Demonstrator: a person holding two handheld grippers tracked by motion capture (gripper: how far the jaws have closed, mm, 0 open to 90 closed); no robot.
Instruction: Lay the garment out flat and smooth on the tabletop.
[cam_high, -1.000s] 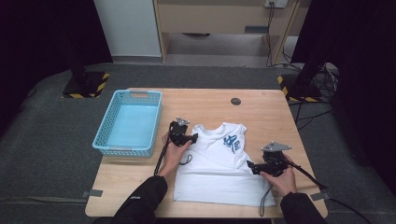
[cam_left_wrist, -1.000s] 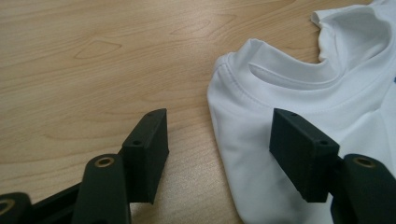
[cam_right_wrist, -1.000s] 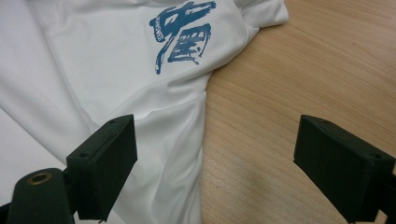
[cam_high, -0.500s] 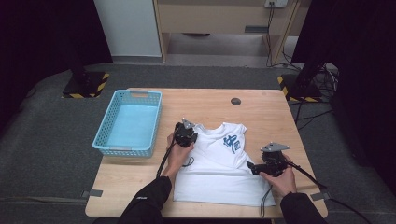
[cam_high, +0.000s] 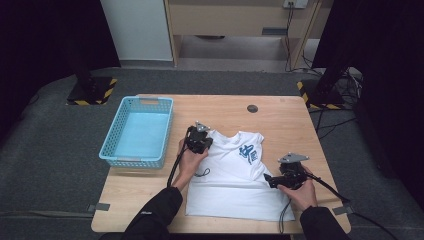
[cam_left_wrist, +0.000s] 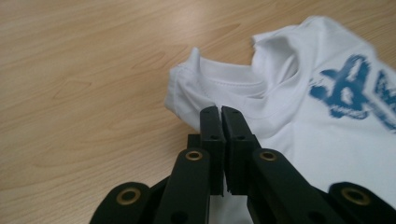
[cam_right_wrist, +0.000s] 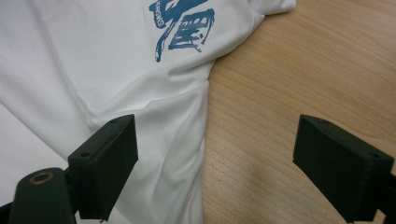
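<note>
A white T-shirt (cam_high: 235, 175) with a blue print lies flat on the wooden table (cam_high: 280, 125), collar toward the far side. My left gripper (cam_high: 209, 144) is at the shirt's left shoulder. Its jaws have just been closing and now stand shut (cam_left_wrist: 219, 114), pinching the bunched shoulder fabric (cam_left_wrist: 187, 88) beside the collar. My right gripper (cam_high: 267, 179) rests low at the shirt's right side. Its jaws are wide open (cam_right_wrist: 217, 135) and straddle the shirt's side edge (cam_right_wrist: 201, 107), one jaw over cloth and the other over bare wood.
A light blue plastic basket (cam_high: 135, 161) stands at the table's left, close to the left hand. A small dark round disc (cam_high: 252, 108) lies near the far edge. Both grippers' cables trail back over the near edge.
The left gripper has shifted slightly right onto the shirt's shoulder, lifted a little and shut its jaws there. The right gripper has stayed put.
</note>
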